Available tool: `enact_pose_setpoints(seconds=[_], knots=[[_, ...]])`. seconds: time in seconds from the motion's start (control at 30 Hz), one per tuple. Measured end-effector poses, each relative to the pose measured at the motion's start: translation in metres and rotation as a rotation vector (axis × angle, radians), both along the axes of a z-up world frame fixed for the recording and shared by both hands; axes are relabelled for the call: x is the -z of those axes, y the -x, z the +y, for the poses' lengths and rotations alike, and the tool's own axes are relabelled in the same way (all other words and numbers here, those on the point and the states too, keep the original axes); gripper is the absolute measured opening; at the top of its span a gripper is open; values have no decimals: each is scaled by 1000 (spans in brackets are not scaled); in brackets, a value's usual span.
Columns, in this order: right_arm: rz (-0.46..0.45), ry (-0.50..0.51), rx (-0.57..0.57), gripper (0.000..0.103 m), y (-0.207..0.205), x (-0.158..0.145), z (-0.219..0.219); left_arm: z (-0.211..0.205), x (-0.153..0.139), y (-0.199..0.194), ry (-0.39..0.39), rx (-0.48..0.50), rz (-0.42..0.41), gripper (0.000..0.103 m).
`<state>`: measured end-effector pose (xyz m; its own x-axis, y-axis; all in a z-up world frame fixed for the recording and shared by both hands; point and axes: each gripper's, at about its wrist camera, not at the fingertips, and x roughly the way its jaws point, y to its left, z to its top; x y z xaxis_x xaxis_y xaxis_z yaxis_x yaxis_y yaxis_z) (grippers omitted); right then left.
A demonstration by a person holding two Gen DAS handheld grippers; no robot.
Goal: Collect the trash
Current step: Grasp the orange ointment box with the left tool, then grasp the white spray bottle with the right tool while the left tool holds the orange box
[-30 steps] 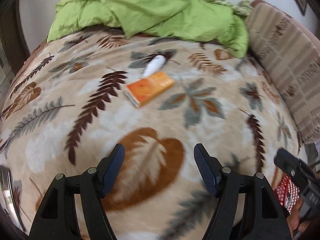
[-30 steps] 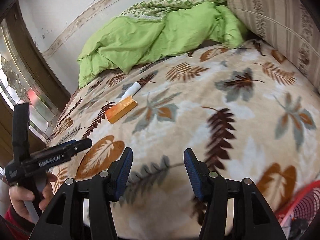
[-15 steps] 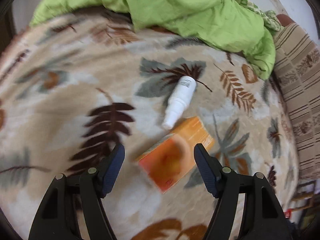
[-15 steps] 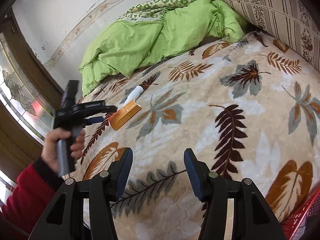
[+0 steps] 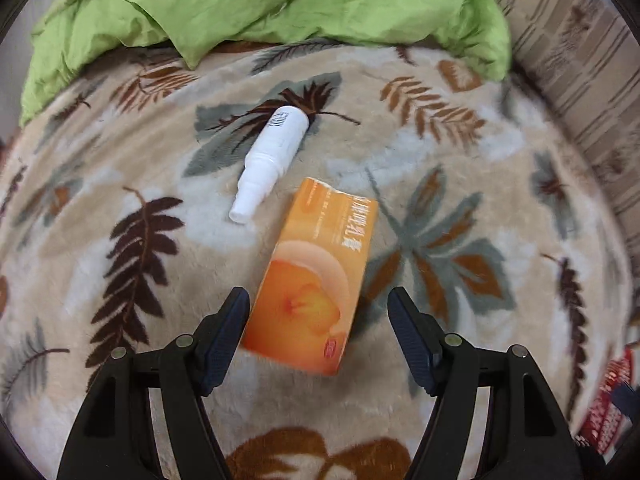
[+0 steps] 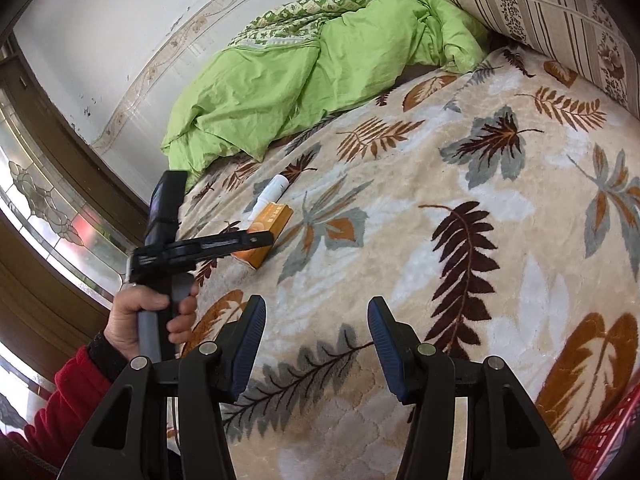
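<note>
**Desk:** On the bed, what lies where?

**Photographer:** On the leaf-patterned blanket [image 5: 460, 208] an orange carton [image 5: 316, 280] lies flat, its near end between the fingers of the left gripper [image 5: 318, 312]. Just beyond its far end, close beside it, a white spray bottle [image 5: 272, 160] lies on its side, nozzle pointing toward the camera.

**Desk:** Is the left gripper closed on the carton?

**Photographer:** No. Its jaws stand wide, one blue pad [image 5: 224, 340] just beside the carton's left edge, the other clear of the right edge. The right-wrist view shows the same gripper [image 6: 264, 240] from the side, held in the person's left hand [image 6: 152, 316], red sleeve [image 6: 60, 404] at the wrist, its tip over the carton [image 6: 268, 228].

**Desk:** And the right gripper?

**Photographer:** The right gripper [image 6: 316, 340] is also spread wide, holding nothing, over the near part of the blanket, well apart from carton and bottle [image 6: 274, 192].

**Desk:** Surroundings?

**Photographer:** A crumpled green quilt [image 6: 304, 76] lies at the far side of the bed, a striped cushion [image 6: 552, 12] along the right. A red basket [image 6: 608, 444] shows at the lower right corner, a stained-glass window [image 6: 44, 216] at left.
</note>
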<state>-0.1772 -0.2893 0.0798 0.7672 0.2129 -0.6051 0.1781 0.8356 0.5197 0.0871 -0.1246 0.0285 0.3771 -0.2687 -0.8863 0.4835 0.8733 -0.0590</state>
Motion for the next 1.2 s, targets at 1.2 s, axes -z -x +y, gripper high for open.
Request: enact_pose_setpoints(seconds=[1.2], knots=[[249, -49, -60, 54, -246, 29, 45, 132, -30, 47, 99, -533, -206, 50]])
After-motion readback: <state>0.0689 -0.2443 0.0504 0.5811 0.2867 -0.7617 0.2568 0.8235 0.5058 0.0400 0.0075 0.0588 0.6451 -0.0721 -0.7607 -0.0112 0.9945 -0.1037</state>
